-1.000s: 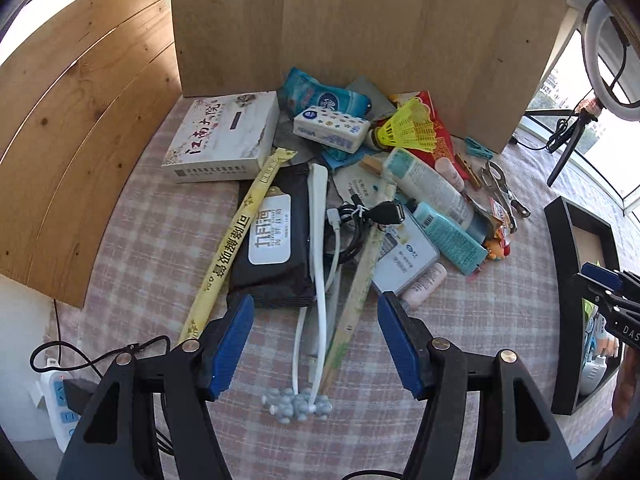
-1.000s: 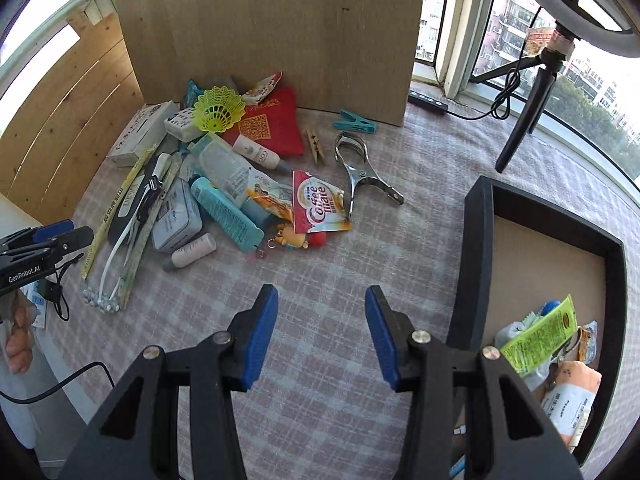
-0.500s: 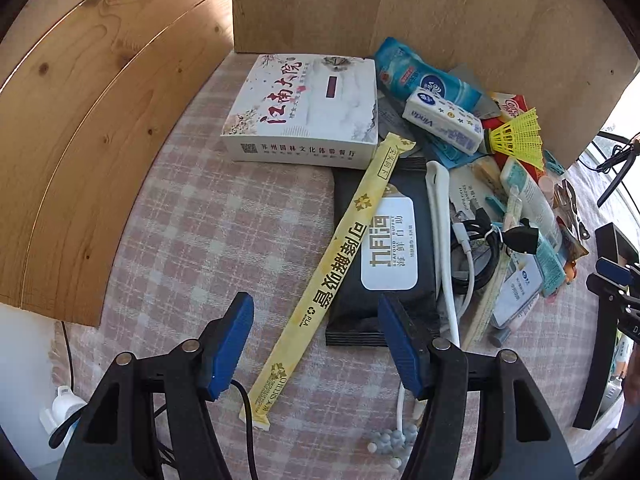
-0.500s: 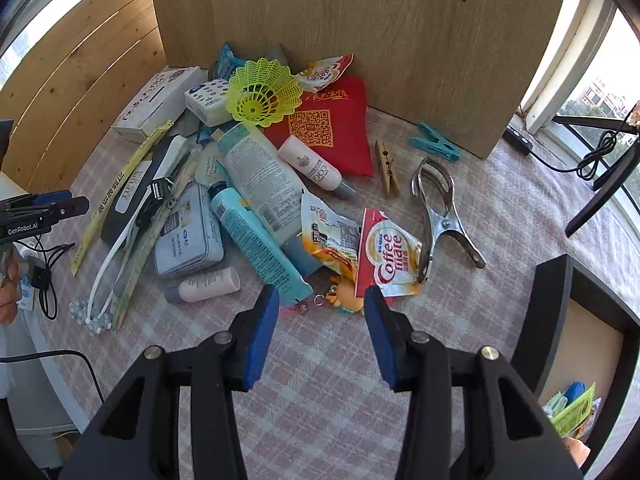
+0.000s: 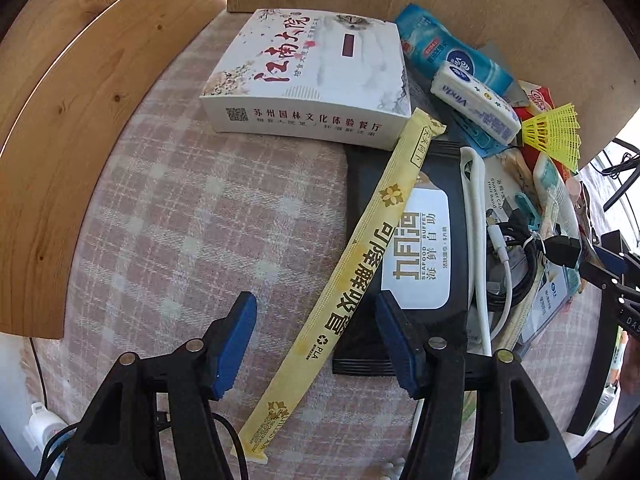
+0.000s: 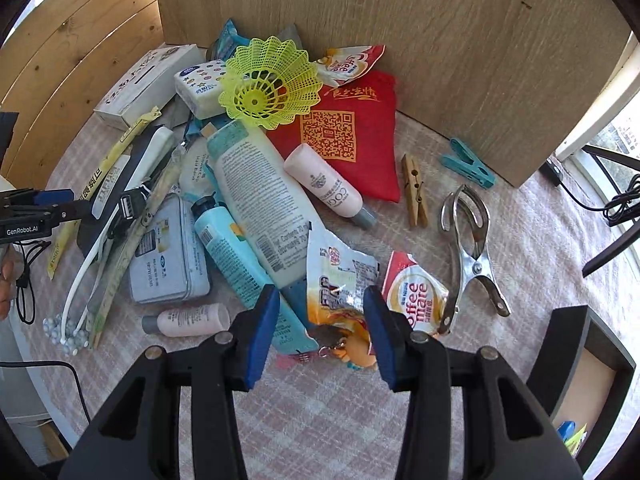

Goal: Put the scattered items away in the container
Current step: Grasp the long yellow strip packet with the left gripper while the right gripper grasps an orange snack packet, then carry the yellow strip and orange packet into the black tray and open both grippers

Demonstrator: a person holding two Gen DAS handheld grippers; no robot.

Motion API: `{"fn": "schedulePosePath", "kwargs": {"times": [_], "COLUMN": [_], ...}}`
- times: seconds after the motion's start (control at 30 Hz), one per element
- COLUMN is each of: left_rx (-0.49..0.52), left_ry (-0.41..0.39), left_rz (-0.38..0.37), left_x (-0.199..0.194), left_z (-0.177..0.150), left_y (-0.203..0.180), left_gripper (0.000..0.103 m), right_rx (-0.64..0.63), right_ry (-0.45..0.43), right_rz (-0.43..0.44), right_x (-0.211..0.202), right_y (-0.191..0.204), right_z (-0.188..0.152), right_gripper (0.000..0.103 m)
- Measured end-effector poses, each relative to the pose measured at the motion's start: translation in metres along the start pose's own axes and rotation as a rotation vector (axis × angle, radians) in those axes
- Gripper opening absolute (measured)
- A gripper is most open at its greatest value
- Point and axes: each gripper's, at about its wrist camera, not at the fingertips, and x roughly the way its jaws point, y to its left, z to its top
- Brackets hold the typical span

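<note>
Over crowded clutter, both jaws closing, empty: left astride yellow sleeve [image 5: 352, 280], right astride torn sachet [image 6: 340, 280]

The right hand-held gripper [image 6: 318, 328] is closing around a crumpled sachet [image 6: 340, 284], apparently not yet touching.

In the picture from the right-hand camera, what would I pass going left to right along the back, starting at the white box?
White box → yellow shuttlecock → red pouch → wooden clothespin → teal clothespin.
</note>
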Motion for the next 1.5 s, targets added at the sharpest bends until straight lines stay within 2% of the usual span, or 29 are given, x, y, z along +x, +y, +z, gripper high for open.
{"fn": "schedulePosePath", "kwargs": {"times": [0.1, 0.17, 0.27, 0.37, 0.63, 0.77, 0.9, 1.0, 1.17, 1.33, 1.5], "left_rx": [-0.009, -0.011, -0.013, -0.019, -0.058, -0.068, -0.071, -0.070, -0.089, -0.112, -0.105], "left_ry": [-0.006, -0.008, -0.018, -0.028, -0.039, -0.044, -0.059, -0.078, -0.102, -0.113, -0.133], "left_rz": [-0.019, -0.033, -0.024, -0.018, -0.036, -0.031, -0.031, -0.029, -0.031, -0.036, -0.045], "left_x": [-0.001, -0.001, -0.002, -0.003, -0.005, -0.007, -0.014, -0.024, -0.040, -0.051, -0.064], "left_z": [0.001, 0.001, -0.001, -0.004, -0.013, -0.018, -0.022, -0.023, -0.024, -0.033, -0.032], "left_y": [0.001, -0.002, -0.008, -0.011, -0.008, -0.009, -0.011, -0.010, -0.003, 0.007, 0.000], "left_gripper": [0.043, 0.029, 0.021, 0.017, 0.013, 0.011, 0.011, 0.011, 0.011, 0.010, 0.010], "right_rx": [0.003, 0.013, 0.032, 0.047, 0.136, 0.224, 0.281, 0.291, 0.316, 0.320, 0.328], "right_ry": [0.002, 0.000, -0.005, -0.007, -0.043, -0.078, -0.116, -0.134, -0.143, -0.151, -0.162], "right_rz": [-0.002, 0.008, 0.022, 0.030, 0.040, 0.122, 0.159, 0.154, 0.158, 0.156, 0.155], "right_x": [0.005, 0.006, 0.005, 0.004, -0.004, -0.015, -0.028, -0.039, -0.049, -0.054, -0.061], "right_y": [-0.004, -0.007, -0.012, -0.015, -0.026, -0.034, -0.035, -0.026, -0.035, -0.034, -0.037], "right_z": [0.003, 0.004, 0.004, 0.003, -0.004, -0.012, -0.024, -0.028, -0.046, -0.047, -0.052], "right_gripper": [0.035, 0.035, 0.029, 0.025, 0.016, 0.013, 0.012, 0.012, 0.012, 0.012, 0.012]}}
